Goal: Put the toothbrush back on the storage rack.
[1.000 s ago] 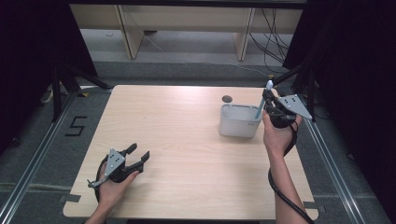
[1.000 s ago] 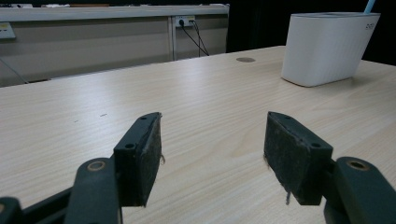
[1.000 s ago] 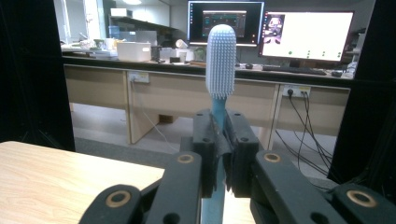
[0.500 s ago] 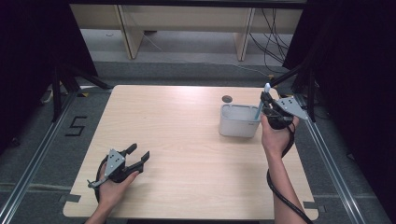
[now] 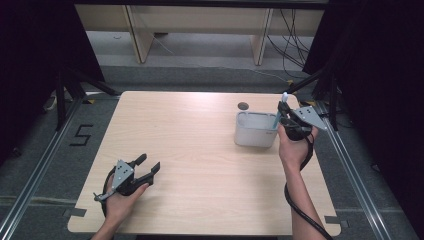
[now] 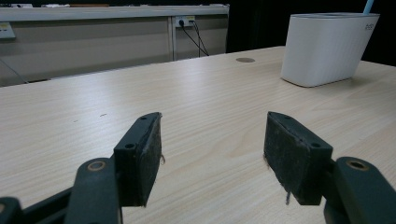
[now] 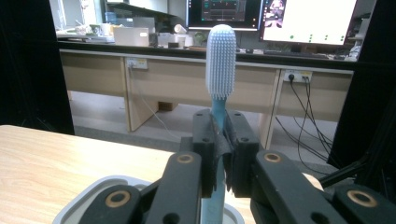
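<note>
The toothbrush (image 7: 220,70) has sunk slightly since a second ago, its handle upright over the white holder (image 5: 256,129) near the table's (image 5: 200,150) far right corner. The right gripper (image 7: 220,140) clamps the handle, probably to lower it in. The left gripper (image 6: 212,154) rests open near the front left corner, apparently idle.

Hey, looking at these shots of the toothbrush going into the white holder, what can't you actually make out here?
- Lower end of the toothbrush: in the right gripper view the right tool covers it; in the high view it is too small.
- Inside of the white holder: cut off by the bottom edge in the right gripper view; its wall hides it in the left gripper view.
- Small lettering on the holder, left gripper view: too small to read.
</note>
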Available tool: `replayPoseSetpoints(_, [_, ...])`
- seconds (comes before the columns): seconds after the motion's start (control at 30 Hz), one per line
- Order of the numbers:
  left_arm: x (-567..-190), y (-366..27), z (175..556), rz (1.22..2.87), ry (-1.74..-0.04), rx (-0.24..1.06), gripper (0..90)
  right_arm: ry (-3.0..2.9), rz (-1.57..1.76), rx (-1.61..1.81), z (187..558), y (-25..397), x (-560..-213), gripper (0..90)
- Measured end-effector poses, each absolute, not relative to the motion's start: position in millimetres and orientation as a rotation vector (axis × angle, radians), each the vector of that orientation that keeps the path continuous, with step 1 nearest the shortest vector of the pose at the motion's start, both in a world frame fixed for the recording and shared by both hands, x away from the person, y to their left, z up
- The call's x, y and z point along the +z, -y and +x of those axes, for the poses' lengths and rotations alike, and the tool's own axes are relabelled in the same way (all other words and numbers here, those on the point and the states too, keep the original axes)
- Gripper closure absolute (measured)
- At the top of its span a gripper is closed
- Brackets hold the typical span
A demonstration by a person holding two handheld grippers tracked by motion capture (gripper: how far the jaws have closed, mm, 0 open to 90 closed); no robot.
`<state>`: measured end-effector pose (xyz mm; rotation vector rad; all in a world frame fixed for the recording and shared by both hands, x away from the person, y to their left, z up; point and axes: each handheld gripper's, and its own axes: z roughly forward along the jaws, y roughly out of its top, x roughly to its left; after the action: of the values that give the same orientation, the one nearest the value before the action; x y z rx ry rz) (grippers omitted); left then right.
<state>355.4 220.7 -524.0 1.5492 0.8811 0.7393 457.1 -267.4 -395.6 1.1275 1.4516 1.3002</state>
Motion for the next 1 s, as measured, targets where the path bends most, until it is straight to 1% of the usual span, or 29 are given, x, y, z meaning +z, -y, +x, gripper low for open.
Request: replayPoseSetpoints(1.0, [-524, -220, 355, 1.549, -0.880, 0.738, 36.6, -1.487, 1.186, 1.279, 457, 270, -421, 84.4])
